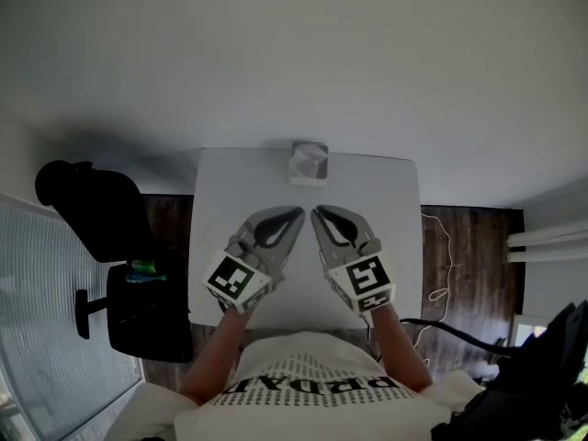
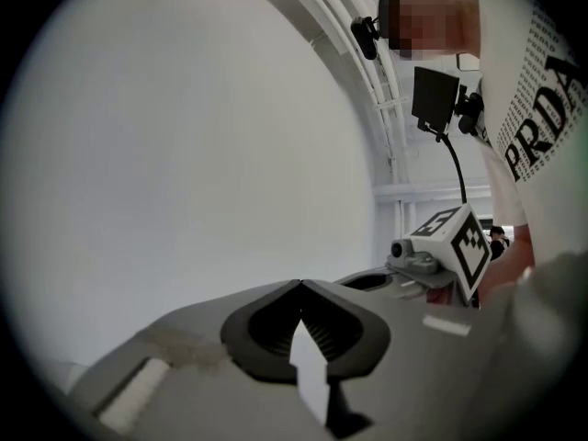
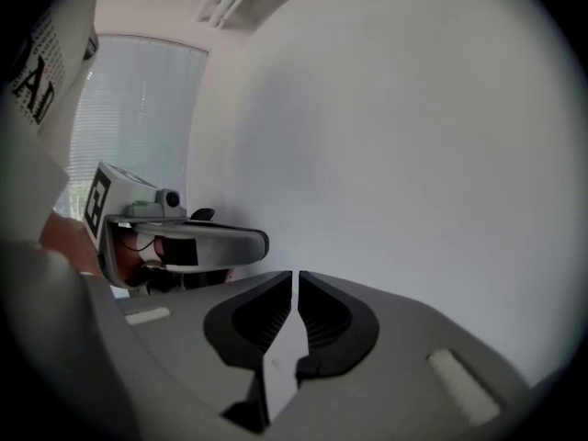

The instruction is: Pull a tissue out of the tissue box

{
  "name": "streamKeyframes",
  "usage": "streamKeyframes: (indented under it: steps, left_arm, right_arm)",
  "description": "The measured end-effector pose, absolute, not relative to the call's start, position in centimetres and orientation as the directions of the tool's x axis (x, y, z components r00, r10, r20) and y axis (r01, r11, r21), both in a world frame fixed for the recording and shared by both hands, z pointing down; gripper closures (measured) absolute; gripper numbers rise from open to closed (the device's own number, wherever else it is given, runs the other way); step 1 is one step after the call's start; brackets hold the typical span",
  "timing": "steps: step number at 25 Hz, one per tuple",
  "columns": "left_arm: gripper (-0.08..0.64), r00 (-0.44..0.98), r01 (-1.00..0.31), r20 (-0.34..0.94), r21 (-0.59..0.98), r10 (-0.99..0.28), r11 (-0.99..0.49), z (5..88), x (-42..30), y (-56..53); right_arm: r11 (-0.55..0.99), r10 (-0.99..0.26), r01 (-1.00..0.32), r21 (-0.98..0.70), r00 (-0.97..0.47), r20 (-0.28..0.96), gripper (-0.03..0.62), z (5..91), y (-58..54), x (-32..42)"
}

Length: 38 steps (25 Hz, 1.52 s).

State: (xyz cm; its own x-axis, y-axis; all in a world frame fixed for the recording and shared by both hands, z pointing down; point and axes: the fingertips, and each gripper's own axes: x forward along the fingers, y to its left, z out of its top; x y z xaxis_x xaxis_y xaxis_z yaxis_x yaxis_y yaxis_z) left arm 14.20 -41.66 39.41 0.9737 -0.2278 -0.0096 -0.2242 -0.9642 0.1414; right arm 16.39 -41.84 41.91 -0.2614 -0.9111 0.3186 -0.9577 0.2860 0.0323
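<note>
White table [image 1: 404,255] carries the box [image 1: 309,163] at its far edge, straight ahead of both tips. Left gripper [image 1: 293,216] and right gripper [image 1: 319,214], both closed and empty, sit equally near the box.

Tissue box [image 1: 309,163] on table [image 1: 395,209], far edge

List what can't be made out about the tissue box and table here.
Tissue box, head view: too small and far to tell whether a tissue sticks out.
Tissue box, both gripper views: out of frame; only wall beyond the jaws.
Table near edge, head view: hidden by the left gripper, right gripper and the person's shirt.
</note>
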Motion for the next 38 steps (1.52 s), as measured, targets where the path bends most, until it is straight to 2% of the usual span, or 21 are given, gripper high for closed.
streamKeyframes:
  steps: [6,12,20,32,38]
  left_arm:
    - [0.568,0.968,-0.251,0.013,0.147,-0.252,-0.957,39.9,14.6,-42.2]
    - [0.568,0.943,-0.332,0.050,0.174,-0.328,-0.927,40.8,13.7,-41.8]
    - [0.568,0.932,-0.362,0.093,0.183,-0.350,-0.914,42.5,13.7,-42.7]
    - [0.568,0.930,-0.364,0.139,0.235,-0.340,-0.901,46.3,14.4,-45.7]
    - [0.568,0.931,-0.360,0.164,0.266,-0.326,-0.894,49.4,15.0,-48.1]
  right_arm:
    - [0.295,-0.911,-0.955,0.018,-0.275,0.308,0.546,42.1,-42.7,17.0]
    - [0.343,-0.894,-0.939,-0.002,-0.328,0.306,0.540,42.8,-43.3,17.5]
    - [0.368,-0.884,-0.929,-0.042,-0.364,0.294,0.514,43.8,-44.8,17.5]
    - [0.369,-0.858,-0.926,-0.075,-0.370,0.356,0.482,48.8,-47.9,18.2]
    - [0.351,-0.833,-0.933,-0.081,-0.351,0.428,0.464,52.4,-50.4,19.2]
